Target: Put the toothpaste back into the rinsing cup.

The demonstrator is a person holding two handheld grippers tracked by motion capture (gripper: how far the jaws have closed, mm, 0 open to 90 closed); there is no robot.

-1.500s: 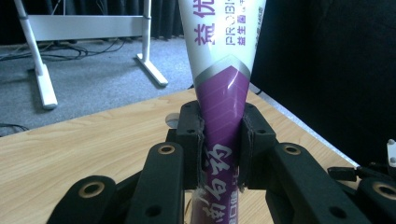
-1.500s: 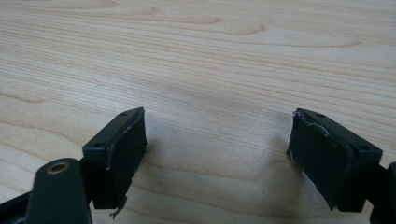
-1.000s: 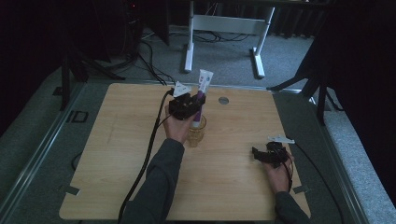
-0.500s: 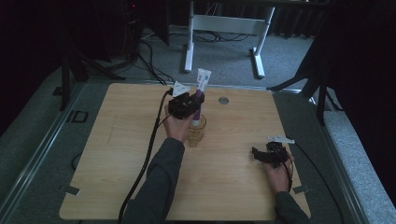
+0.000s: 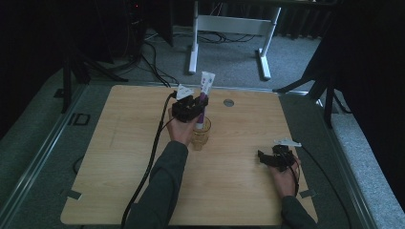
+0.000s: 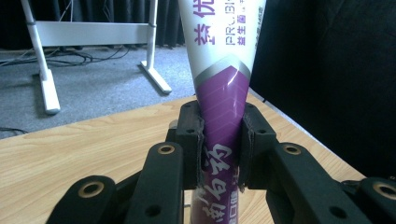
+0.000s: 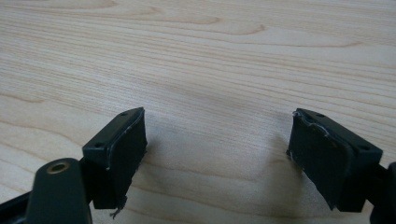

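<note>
- Left gripper (image 5: 197, 110) is clamped on a purple-and-white plastic toothpaste tube (image 5: 204, 93), both black pads (image 6: 195, 140) pressing the purple lower half from either side
- From that gripper's own camera, the tube (image 6: 223, 93) rises straight up between the jaws, its white upper part with printed lettering running off the top of the picture
- Directly below the left gripper stands a clear amber glass cup (image 5: 201, 135), and the tube's lower end sits inside it; whether it touches the bottom I can't tell
- Behind the left gripper, farther across the light wooden table (image 5: 119, 162), lies a small round grey disc (image 5: 229, 102), well apart from the cup
- A black cable (image 5: 153, 157) trails from the left gripper back along the sleeve of the person's forearm (image 5: 165, 186)
- Over to the right gripper (image 5: 265, 158) now: jaws spread wide apart, nothing between them
- Its own camera shows the two black pads (image 7: 122, 149) with bare wood grain in the gap and beyond, the gripper low over the tabletop
- Tube and cup are well off to the side of the right gripper, out of its reach
</note>
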